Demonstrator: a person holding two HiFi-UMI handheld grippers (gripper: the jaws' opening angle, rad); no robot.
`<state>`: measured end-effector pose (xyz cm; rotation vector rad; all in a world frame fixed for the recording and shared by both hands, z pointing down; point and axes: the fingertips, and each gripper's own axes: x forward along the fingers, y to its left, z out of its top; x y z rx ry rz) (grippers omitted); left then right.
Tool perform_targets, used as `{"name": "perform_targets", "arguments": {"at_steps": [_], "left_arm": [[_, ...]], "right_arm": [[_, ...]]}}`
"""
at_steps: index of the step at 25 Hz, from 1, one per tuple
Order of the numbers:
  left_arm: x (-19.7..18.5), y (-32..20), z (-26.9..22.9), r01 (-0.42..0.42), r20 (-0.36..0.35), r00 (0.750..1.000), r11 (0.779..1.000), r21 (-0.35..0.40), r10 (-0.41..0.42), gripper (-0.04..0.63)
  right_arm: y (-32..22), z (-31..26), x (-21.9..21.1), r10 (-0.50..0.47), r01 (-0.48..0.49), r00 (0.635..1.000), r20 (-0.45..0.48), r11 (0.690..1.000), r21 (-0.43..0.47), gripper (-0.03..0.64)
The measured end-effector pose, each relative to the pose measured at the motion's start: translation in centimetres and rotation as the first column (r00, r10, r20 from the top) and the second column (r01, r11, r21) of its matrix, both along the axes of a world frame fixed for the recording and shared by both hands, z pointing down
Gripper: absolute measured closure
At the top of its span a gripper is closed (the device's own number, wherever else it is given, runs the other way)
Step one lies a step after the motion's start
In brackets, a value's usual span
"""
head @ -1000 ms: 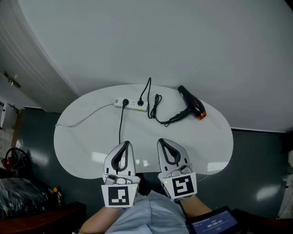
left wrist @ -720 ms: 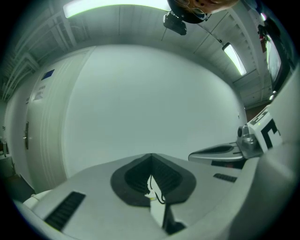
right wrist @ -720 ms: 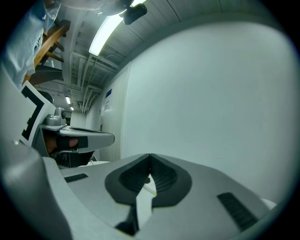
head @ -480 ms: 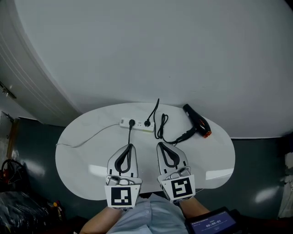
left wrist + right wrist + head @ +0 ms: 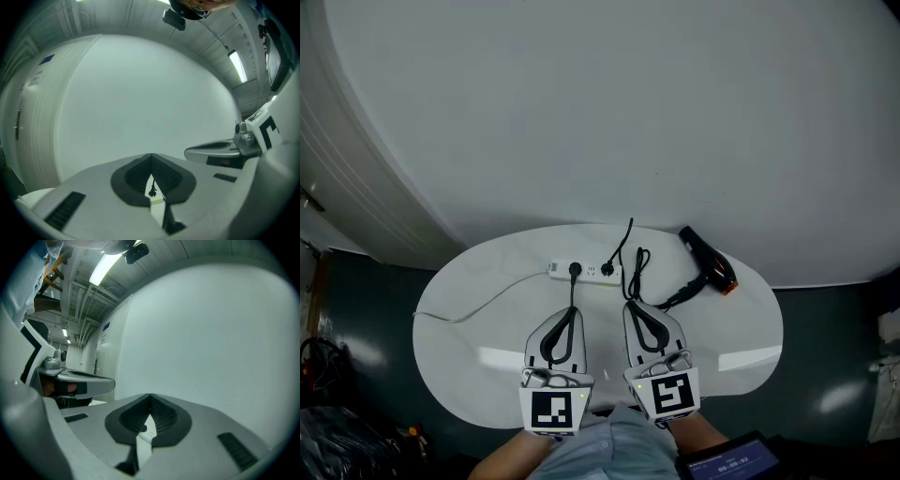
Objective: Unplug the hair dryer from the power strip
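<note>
A white power strip point(image 5: 584, 271) lies at the back of the white oval table point(image 5: 478, 356). Two black plugs sit in it. The right plug point(image 5: 607, 270) carries a cord point(image 5: 635, 265) that loops back and runs to the black hair dryer point(image 5: 707, 258) lying at the right. My left gripper point(image 5: 569, 311) and right gripper point(image 5: 630, 306) hover side by side just short of the strip, both shut and holding nothing. In the left gripper view, a plug point(image 5: 152, 190) shows through the slit under the closed tips point(image 5: 151, 155). In the right gripper view, the strip point(image 5: 147, 431) shows below the closed tips point(image 5: 150, 396).
The left plug point(image 5: 575, 271) has a black cable running toward me under the left gripper. The strip's white lead point(image 5: 487, 298) trails to the table's left edge. A pale curved wall point(image 5: 609, 112) stands right behind the table. Dark floor surrounds it.
Both grippers have moved forward together over the table toward the power strip, which now lies just beyond their tips. Their jaws stay shut.
</note>
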<state>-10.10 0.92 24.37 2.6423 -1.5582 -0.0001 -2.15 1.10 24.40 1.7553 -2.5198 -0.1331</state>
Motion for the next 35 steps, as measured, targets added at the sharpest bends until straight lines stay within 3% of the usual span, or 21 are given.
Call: {"name": "perform_targets", "arguments": {"at_steps": [5,9,13,24,35], "left_arm": [[0.7,-0.7,0.7,-0.002,0.001,1.0,0.999,-0.036,0.002,0.598],[1.4,-1.5,1.1,0.008,0.008,1.0,0.999,-0.043,-0.008,0.597],[1.9,-2.0,1.9,0.022,0.023,1.0,0.996,-0.081,-0.02,0.597],[3.2,-5.9,4.3,0.067,0.071,0.996,0.986,-0.15,-0.057,0.597],[4.0,-9.6,9.0,0.087,0.1,0.993,0.961,-0.263,-0.063,0.597]], "right_arm": [[-0.6,0.5,1.1,0.02,-0.019,1.0,0.017,0.999,-0.035,0.615],[-1.2,1.7,2.3,0.045,-0.044,0.999,0.001,0.991,-0.128,0.615],[-2.2,1.6,1.8,0.002,0.002,0.998,0.071,0.998,-0.058,0.615],[-6.3,4.3,3.1,-0.019,0.037,0.992,0.124,0.989,-0.14,0.615],[-10.8,8.5,4.3,-0.003,0.036,0.99,0.14,0.973,-0.229,0.615]]}}
